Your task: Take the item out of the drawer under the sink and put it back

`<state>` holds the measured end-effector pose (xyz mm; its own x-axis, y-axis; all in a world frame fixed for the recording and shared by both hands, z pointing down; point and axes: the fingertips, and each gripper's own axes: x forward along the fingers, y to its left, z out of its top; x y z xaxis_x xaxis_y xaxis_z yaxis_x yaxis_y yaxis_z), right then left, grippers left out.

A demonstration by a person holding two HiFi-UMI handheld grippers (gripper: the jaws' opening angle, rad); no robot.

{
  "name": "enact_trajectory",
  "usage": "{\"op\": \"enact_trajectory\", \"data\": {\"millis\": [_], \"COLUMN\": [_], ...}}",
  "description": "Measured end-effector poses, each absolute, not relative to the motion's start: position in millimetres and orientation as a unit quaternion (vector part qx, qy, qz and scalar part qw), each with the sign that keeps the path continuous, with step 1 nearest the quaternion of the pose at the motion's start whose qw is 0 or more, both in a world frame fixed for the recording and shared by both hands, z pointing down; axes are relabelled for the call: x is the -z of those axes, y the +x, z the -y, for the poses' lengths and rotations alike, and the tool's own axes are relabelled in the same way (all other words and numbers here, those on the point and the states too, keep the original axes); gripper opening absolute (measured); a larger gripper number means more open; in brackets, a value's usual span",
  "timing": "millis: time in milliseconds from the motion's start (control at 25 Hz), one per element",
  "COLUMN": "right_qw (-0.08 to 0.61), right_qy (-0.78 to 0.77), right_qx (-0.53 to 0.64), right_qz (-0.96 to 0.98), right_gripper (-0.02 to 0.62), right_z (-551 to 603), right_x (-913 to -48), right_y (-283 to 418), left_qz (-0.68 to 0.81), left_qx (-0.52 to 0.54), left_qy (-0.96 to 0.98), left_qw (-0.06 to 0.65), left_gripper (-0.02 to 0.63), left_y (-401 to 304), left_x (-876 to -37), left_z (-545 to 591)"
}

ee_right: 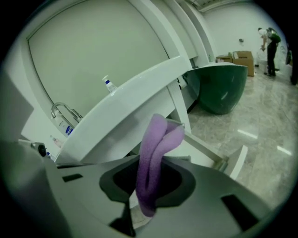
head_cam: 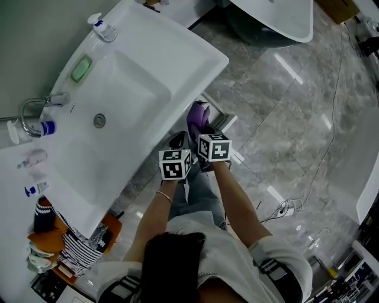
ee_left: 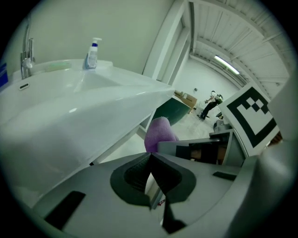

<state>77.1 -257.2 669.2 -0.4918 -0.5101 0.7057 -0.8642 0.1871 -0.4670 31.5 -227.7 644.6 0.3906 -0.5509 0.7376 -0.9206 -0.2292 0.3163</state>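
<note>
A folded purple cloth (head_cam: 198, 117) hangs in the air just off the white sink's (head_cam: 136, 89) front corner, over the open drawer (head_cam: 228, 122) below it. My right gripper (head_cam: 204, 131) is shut on this cloth (ee_right: 156, 139), which stands up between the jaws (ee_right: 150, 169) with the drawer's white rim (ee_right: 222, 160) behind it. My left gripper (head_cam: 179, 142) is close beside the right one, to its left, and its jaws (ee_left: 151, 157) meet at the tips with nothing in them. From the left gripper view the cloth (ee_left: 159, 132) shows above the right gripper's body.
On the sink's rim are a pump bottle (head_cam: 102, 26), a green soap (head_cam: 82, 68) and a faucet (head_cam: 29, 112). A bathtub (head_cam: 278, 18) stands on the marble floor beyond. A cable (head_cam: 327, 148) trails at the right. A basket of clothes (head_cam: 65, 239) sits at lower left.
</note>
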Motion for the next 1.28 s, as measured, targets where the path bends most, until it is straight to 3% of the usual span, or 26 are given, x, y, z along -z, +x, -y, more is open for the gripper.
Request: {"op": "enact_trajectory", "data": {"millis": [480, 720, 1280], "right_qw": [0.211, 0.182, 0.258], "right_qy": [0.463, 0.452, 0.419], "right_qx": [-0.468, -0.51, -0.512], "right_qz": [0.723, 0.709, 0.704], "right_gripper": [0.084, 0.084, 0.091], "right_z": [283, 288, 287], "right_x": [-734, -754, -796], "right_y": [81, 72, 66], "left_qz": [0.518, 0.522, 0.506], "left_qx": [-0.253, -0.261, -0.278], "left_qy": [0.712, 0.703, 0.713], "left_qw": [0.401, 0.405, 0.398], "left_gripper": [0.005, 0.005, 0.005], "left_y": [30, 23, 26], "left_x": [-699, -717, -731], "left_z": [239, 244, 246]}}
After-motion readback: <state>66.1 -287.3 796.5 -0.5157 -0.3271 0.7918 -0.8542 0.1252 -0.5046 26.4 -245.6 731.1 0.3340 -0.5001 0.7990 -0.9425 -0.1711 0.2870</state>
